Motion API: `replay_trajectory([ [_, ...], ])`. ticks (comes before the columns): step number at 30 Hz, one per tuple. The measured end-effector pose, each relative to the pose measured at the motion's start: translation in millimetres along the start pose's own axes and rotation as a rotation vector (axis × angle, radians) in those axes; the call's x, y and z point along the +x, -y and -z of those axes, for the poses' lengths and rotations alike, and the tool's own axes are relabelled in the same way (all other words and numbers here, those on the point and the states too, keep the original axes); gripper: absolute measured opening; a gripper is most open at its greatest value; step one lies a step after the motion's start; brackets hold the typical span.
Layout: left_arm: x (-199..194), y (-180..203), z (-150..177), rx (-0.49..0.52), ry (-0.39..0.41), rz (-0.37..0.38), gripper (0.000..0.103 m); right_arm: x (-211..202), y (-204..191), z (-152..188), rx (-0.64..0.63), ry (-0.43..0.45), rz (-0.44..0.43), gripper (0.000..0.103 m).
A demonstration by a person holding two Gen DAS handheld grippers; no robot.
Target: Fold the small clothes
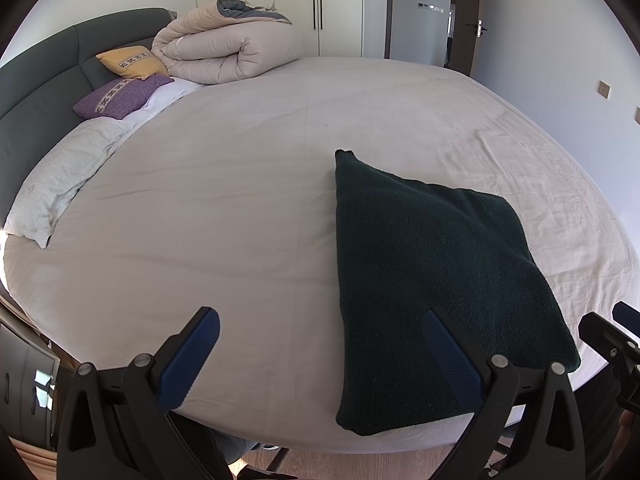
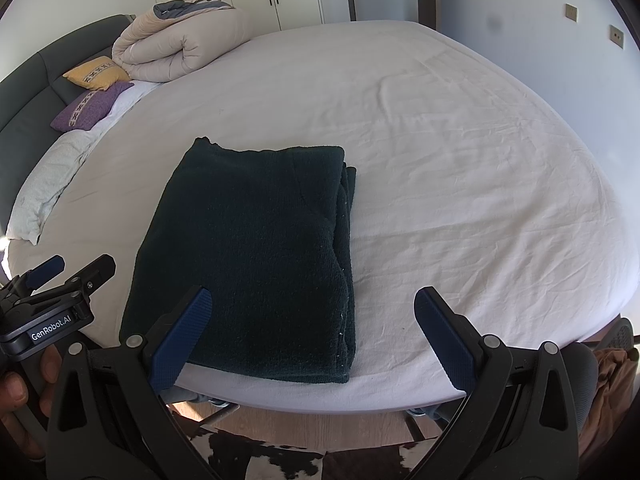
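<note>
Both grippers, left gripper (image 1: 322,338) & right gripper (image 2: 312,322), hang spread wide w/ nothing held, at bed (image 2: 460,168) edge; folded dark green garment (image 2: 256,252) lies flat on bed near that edge.

Bed (image 2: 460,128): folded dark garment (image 2: 256,256); rolled duvet (image 2: 180,48); 3 pillows (image 2: 92,108).

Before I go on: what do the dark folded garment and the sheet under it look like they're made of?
Dark garment: a thick knit, probably wool or a fleecy synthetic; matte, nubby, looped surface, and the stacked layers at its right edge look bulky. Very dark green or black.
Bed sheet: thin woven fabric, likely cotton; smooth, matte, with fine sharp creases. The exact fibre of either can't be told.
</note>
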State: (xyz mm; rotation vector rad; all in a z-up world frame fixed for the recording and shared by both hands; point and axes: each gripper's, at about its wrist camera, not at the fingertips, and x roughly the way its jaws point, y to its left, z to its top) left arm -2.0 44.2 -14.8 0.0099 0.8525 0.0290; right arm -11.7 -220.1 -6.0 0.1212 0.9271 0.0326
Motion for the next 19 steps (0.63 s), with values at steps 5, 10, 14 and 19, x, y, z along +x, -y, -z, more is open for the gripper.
replay_trajectory([
  [5, -0.2, 0.2, 0.5, 0.001, 0.000, -0.001, 0.103, 0.2, -0.3, 0.2, 0.001, -0.001, 0.000, 0.103],
  [10, 0.0, 0.3, 1.1, -0.001, -0.004, -0.001, 0.103, 1.1, 0.0, 0.0, 0.001, -0.004, -0.002, 0.103],
  [14, 2.1, -1.9, 2.6, -0.009, -0.011, 0.003, 0.103, 2.9, -0.3, -0.4, 0.001, -0.009, -0.005, 0.103],
  [19, 0.3, -3.6, 3.9, -0.003, -0.002, 0.006, 0.103, 3.7, -1.8, -0.1, 0.002, -0.013, -0.007, 0.103],
])
